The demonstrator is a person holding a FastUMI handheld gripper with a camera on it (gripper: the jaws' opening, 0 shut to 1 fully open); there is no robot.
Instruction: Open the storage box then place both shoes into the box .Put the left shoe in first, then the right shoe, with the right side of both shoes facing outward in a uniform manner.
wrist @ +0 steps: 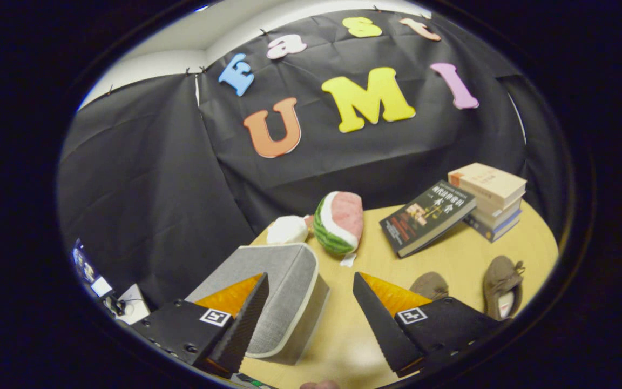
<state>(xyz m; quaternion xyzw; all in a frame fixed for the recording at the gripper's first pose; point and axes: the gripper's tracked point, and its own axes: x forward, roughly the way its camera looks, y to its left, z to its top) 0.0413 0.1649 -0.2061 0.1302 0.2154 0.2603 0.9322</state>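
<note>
A grey fabric storage box [281, 289] with its lid down stands on the wooden table [451, 259], partly behind my left finger and reaching into the gap between the fingers. My gripper [306, 316] is open, with nothing held. Two brown shoes lie on the table to the right: one [502, 286] beyond and right of my right finger, sole opening up, the other [430, 284] just past that finger's tip and partly hidden by it.
A watermelon-slice plush [339, 221] and a white plush [288, 229] sit beyond the box. A dark book [427, 216] leans against a stack of books [492, 200] at the table's far right. Black cloth walls the booth. Small gear [127, 308] sits off the table's left.
</note>
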